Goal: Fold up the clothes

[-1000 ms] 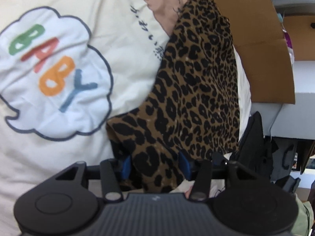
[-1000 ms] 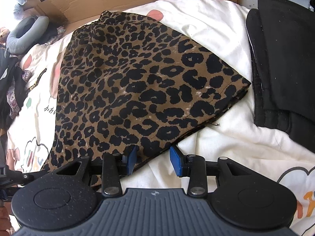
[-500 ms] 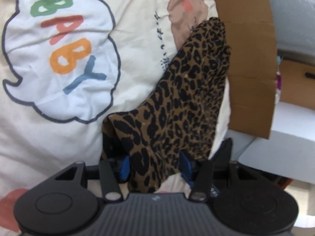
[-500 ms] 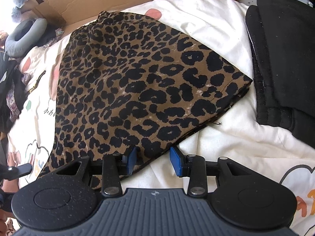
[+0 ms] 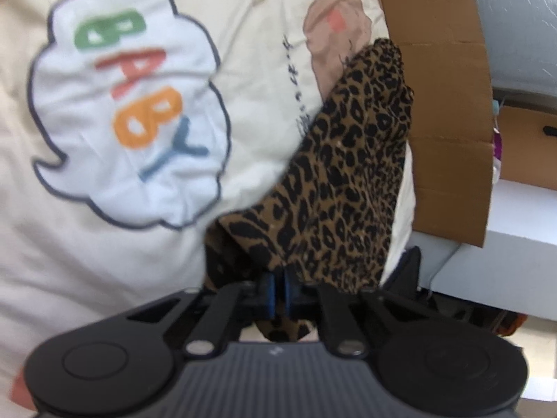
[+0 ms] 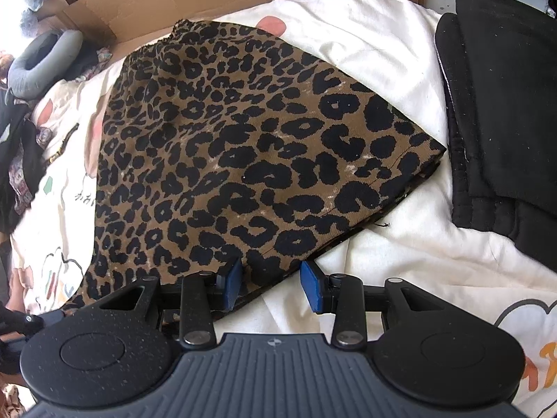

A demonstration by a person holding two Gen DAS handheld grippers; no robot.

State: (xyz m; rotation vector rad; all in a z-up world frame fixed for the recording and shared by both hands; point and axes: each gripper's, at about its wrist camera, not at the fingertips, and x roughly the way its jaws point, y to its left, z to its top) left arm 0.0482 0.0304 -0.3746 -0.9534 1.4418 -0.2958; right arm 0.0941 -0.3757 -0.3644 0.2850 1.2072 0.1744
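A leopard-print garment [image 6: 243, 146] lies spread flat on the cream printed sheet [image 6: 383, 52]. In the left wrist view one corner of this garment [image 5: 348, 181] is bunched and lifted. My left gripper [image 5: 277, 291] is closing its jaws on it, and the blue pads pinch the cloth with almost no gap. My right gripper [image 6: 271, 284] stands open at the near hem. Its left pad [image 6: 231, 278] rests over the cloth edge, its right pad [image 6: 311, 285] over bare sheet, and neither presses on the fabric.
A stack of folded black clothes [image 6: 504, 104] lies to the right of the leopard garment. Flattened cardboard [image 6: 209, 0] lines the far side of the bed, with a grey neck pillow [image 6: 38, 59] at the far left. The sheet bears a "BABY" cloud print [image 5: 132, 104].
My left gripper's pads, apart around the leopard cloth before, have come together on it, and the view has shifted and rolled a little. The right gripper has stayed put.
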